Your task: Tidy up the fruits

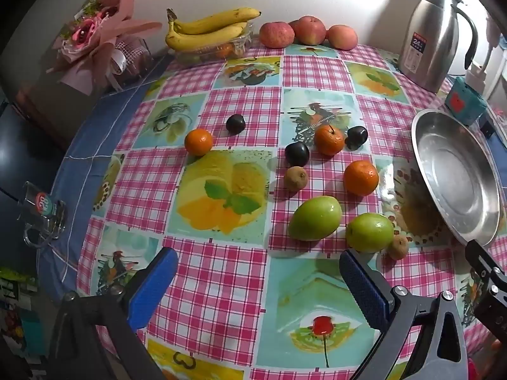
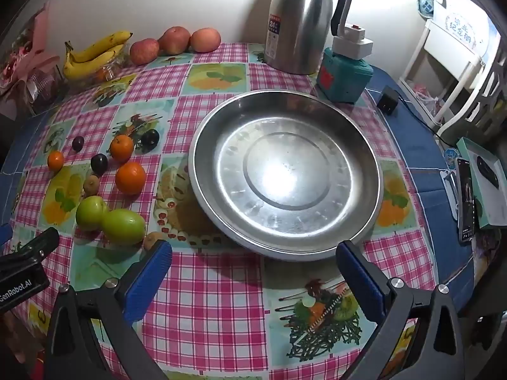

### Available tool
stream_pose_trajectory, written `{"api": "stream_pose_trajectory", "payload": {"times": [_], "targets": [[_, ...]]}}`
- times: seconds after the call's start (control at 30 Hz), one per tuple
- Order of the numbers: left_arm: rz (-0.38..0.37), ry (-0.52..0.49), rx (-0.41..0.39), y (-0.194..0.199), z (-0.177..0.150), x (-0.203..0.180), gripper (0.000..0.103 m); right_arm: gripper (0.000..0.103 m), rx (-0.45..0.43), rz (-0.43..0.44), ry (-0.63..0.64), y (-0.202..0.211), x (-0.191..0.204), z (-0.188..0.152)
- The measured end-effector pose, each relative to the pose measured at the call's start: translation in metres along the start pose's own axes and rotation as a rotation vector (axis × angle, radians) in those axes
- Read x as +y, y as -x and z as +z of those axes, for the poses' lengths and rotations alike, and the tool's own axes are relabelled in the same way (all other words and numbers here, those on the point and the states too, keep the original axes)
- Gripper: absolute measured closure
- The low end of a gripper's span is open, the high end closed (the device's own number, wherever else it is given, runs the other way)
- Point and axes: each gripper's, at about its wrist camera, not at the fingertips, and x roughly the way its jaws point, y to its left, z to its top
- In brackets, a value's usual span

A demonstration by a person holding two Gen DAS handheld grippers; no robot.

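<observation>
Hiding behind green fruit (image 2: 123, 226), brown fruit (image 2: 152, 240) half-seen.

left tongs (image 1: 256, 280): blue pads, black arms | right tongs (image 2: 253, 274): same, silver screws

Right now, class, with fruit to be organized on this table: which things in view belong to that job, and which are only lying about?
Belong to the job:
steel bowl, empty
three oranges
three dark plums
two green fruits
two small brown fruits
left gripper and right gripper, both open

Lying about:
steel thermos
bouquet
bananas
red apples
phone
</observation>
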Motion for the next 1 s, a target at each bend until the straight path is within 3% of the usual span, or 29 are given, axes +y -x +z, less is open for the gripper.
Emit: {"api": "stream_pose_trajectory", "payload": {"times": [0.07,0.2,1.0], "targets": [[0.040,-0.018,0.012,-0.001,0.003,-0.011,0.000,0.000,0.008,0.010,-0.004,-0.002,-0.001,0.002],[0.016,-0.037,0.002,0.001,0.001,-0.011,0.000,0.000,-0.041,-0.002,-0.020,0.008,-0.007,0.001],[0.012,-0.016,0.018,-0.004,0.000,-0.006,0.000,0.000,-0.038,0.025,-0.006,0.011,-0.003,0.000]]}}
